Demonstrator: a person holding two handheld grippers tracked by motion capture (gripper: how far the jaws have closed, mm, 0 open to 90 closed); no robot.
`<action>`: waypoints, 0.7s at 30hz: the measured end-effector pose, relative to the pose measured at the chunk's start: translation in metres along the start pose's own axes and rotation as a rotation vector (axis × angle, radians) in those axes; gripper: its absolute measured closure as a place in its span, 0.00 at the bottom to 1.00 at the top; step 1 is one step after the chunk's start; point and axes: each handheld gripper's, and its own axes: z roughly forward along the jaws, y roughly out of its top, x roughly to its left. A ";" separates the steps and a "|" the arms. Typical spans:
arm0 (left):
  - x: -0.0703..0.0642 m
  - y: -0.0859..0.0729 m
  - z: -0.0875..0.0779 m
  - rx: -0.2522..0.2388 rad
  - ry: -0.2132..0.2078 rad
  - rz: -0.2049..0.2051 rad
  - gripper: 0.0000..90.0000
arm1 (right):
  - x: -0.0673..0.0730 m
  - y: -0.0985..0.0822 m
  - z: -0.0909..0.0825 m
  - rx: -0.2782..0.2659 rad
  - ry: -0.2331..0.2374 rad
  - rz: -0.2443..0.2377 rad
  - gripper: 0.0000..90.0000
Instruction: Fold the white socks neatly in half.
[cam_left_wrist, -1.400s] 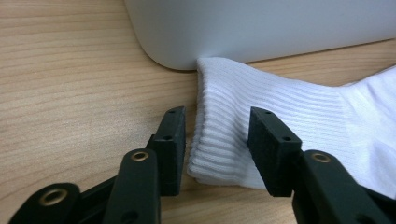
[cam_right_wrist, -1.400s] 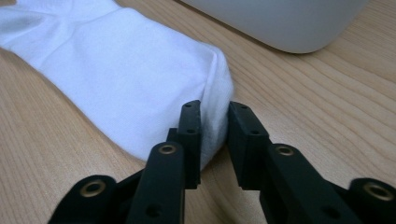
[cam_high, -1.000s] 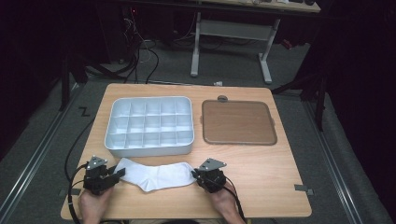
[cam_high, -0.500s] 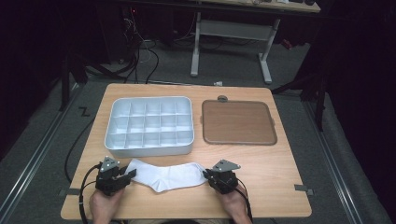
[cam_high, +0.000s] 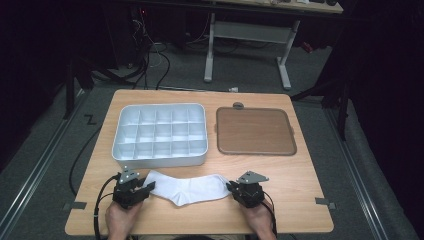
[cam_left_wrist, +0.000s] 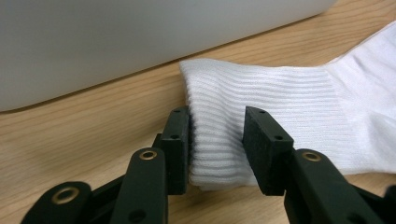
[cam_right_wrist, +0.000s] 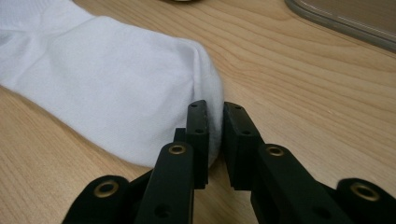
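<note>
Both grippers and the sock have shifted toward the right along the near edge of the tabletop since a second ago; the sock also looks flatter and more stretched between them.

Left gripper (cam_high: 145, 189): jaws clenched on the ribbed cuff of the white sock (cam_high: 186, 188); in the left gripper view the pads (cam_left_wrist: 180, 140) squeeze a fold of the ribbing (cam_left_wrist: 219, 140). Right gripper (cam_high: 231, 188): jaws pinching the toe end (cam_right_wrist: 212, 126), nearly closed, thin fabric between them.

Sock lies on the tabletop (cam_high: 300, 170), just in front of the white compartment tray (cam_high: 160, 157), not touching it. Its cuff sits below the tray's front left part, its toe past the tray's front right corner. Brown flat tray (cam_high: 255, 131) is right of the compartment tray, well apart from the sock.

Read: sock is held at both ends and being straightened or repositioned, probably ahead of folding. Nothing in the compartments yet, so an early step. Risk is the toe slipping from the thin right pinch.
</note>
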 end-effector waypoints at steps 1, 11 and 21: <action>-0.002 -0.001 0.001 0.002 -0.001 0.002 0.69 | -0.001 0.000 -0.001 0.004 -0.004 0.003 0.91; -0.018 -0.008 0.009 0.011 -0.025 0.007 0.69 | -0.014 -0.005 -0.011 0.021 -0.040 0.007 0.90; -0.027 -0.014 0.013 0.011 -0.056 0.012 0.69 | -0.022 -0.008 -0.017 0.038 -0.075 0.003 0.89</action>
